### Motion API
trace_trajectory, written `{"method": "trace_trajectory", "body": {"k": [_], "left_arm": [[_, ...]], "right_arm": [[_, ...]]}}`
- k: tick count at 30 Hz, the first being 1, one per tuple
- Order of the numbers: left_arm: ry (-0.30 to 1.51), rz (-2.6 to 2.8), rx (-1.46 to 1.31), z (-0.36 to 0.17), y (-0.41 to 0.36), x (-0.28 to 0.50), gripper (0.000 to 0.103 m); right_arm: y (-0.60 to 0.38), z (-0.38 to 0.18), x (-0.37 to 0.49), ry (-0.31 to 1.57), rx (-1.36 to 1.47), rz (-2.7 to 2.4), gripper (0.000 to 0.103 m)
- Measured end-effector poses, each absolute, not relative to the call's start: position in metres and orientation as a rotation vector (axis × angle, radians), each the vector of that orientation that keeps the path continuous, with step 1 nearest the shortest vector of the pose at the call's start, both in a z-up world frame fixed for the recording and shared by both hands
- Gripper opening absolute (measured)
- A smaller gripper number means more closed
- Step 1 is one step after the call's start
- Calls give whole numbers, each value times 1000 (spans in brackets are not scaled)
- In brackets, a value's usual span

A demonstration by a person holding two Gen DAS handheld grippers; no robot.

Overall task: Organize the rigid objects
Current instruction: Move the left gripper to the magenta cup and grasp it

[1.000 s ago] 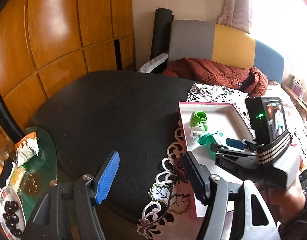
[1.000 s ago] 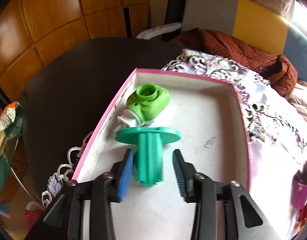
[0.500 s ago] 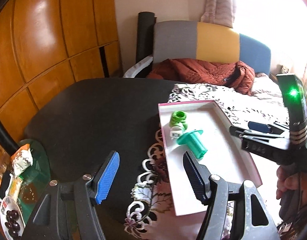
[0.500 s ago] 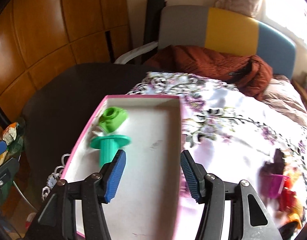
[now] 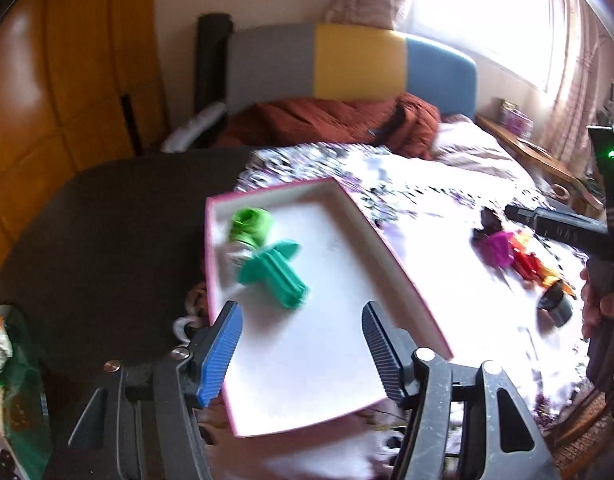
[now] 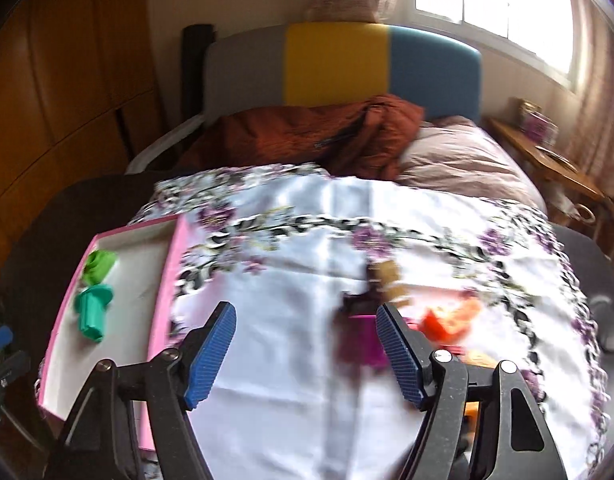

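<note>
Two toys lie in the shallow pink-rimmed white box (image 5: 387, 252) ahead of the left gripper (image 5: 301, 350): a teal plastic flanged peg (image 5: 275, 272) and a lime-green plastic plug (image 5: 249, 226). Left jaws closing on nothing; the right gripper (image 6: 305, 354), over the floral cloth (image 6: 291, 280), opening, empty.

Motion blur smears the small toys (image 6: 447, 320) on the floral cloth (image 6: 307, 280) past telling in the right wrist view, the purple piece (image 6: 367, 340) sits partly hidden behind a hand-held gripper finger (image 6: 399, 360), and the snack packet (image 5: 3, 352) is cut by the left wrist view's edge.
</note>
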State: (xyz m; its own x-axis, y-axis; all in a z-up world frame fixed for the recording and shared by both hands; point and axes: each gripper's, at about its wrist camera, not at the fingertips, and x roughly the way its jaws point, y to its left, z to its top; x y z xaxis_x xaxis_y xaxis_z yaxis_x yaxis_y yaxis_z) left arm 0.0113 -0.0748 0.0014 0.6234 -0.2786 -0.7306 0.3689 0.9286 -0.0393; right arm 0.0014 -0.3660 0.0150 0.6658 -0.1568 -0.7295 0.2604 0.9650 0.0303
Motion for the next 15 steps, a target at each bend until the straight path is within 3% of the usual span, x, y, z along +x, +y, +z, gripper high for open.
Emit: {"method": "trace_trajectory", "body": {"k": [7, 15], "left_arm": [[878, -522, 143, -5, -124, 11, 60], [961, -697, 212, -27, -198, 5, 56]], "right_arm": [[-466, 22, -40, 732, 257, -480, 85], [-532, -6, -72, 712, 522, -668, 85]]}}
